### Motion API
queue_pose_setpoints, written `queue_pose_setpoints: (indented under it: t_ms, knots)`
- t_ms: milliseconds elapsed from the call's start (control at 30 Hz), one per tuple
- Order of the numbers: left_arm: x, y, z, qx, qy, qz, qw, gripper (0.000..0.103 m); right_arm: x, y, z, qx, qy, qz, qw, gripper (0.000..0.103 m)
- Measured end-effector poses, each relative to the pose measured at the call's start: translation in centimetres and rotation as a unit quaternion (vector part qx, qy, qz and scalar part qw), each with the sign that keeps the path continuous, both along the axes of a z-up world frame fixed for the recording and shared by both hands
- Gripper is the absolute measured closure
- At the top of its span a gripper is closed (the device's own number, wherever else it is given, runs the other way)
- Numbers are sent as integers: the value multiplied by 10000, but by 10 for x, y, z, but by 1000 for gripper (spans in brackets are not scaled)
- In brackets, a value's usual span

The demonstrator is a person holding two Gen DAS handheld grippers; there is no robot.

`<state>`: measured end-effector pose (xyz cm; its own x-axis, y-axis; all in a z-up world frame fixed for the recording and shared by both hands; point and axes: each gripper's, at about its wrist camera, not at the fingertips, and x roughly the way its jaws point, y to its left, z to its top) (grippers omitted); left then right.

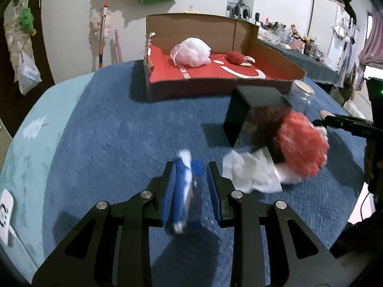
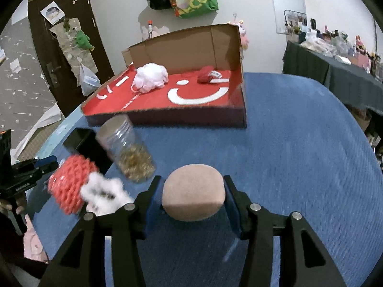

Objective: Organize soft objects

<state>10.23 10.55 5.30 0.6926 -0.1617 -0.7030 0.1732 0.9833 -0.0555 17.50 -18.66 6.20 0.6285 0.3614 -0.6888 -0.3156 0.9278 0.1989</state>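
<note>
Right wrist: beige sponge [image 2: 194, 195] sits between both fingers [image 2: 153, 199].

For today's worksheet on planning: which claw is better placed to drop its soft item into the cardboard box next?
Probably the right claw. It grips the tan sponge firmly, with open blue cloth ahead to the cardboard box. The left claw holds a blue-and-white item, but seemingly loosely, from farther back.

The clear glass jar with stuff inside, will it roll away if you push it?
Probably. The clear glass jar looks round and smooth-sided, so on its side it could roll across the blue fuzzy cover. It likely feels heavy and hard, and might break if dropped.
</note>
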Motion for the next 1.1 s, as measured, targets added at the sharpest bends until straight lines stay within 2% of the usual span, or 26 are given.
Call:
queue_pose_setpoints:
  t_ms: [33,67,100,133,167,233,267,333,400,500,533,567,600,667,700,767,833,933,1100]
  knots:
    - [-2,-1,-1,-14,8,-1,10000,75,-6,0,-1,11,10,-3,10000,48]
    - [-6,-1,-3,-46,21,-10,10000,68,-11,0,-2,4,20,-3,10000,48]
    - [-8,-2,-5,-51,27,3,10000,47,-16,1,-4,7,22,8,10000,48]
    - [-10,-3,-8,-13,19,60,10000,37,-22,3,-6,6,27,33,10000,48]
    - [-12,-4,-10,14,29,96,9999,34,-25,4,-7,1,36,49,10000,48]
    - [-17,-5,-12,-38,-64,140,9999,34,-31,8,-11,-66,56,80,9999,45]
    - [-18,-5,-12,-74,-107,111,9999,34,-35,9,-14,-96,50,86,9999,43]
    - [-19,-7,-13,-31,-84,126,9999,34,-39,10,-16,-120,12,59,9999,32]
    - [-19,-9,-14,31,-122,163,9998,34,-43,11,-16,-179,-109,25,9998,31]
    - [-18,-9,-16,120,-115,221,9996,36,-43,11,-17,-291,-206,-42,9994,31]
    - [-16,-8,-19,174,-88,261,9995,41,-43,11,-18,-317,-235,-69,9992,31]
    - [-15,-8,-20,198,-74,284,9994,53,-42,11,-18,-340,-253,-87,9991,31]
    - [-14,-8,-21,215,-46,292,9993,59,-41,12,-19,-357,-264,-90,9990,31]
    - [-12,-7,-24,225,20,314,9993,64,-39,13,-20,-380,-272,-93,9989,31]
    - [-10,-6,-25,231,42,339,9991,73,-37,14,-20,-392,-259,-89,9989,32]
    - [-9,-6,-24,211,19,325,9992,77,-36,14,-21,-374,-252,-59,9990,37]
    - [-9,-6,-24,245,-15,323,9992,78,-35,16,-20,-318,-260,-5,9992,50]
    - [-11,-9,-23,284,-47,291,9992,79,-38,19,-19,-329,-331,85,9989,55]
    - [-17,-14,-16,265,-118,192,9994,79,-43,19,-12,-231,-471,105,9986,57]
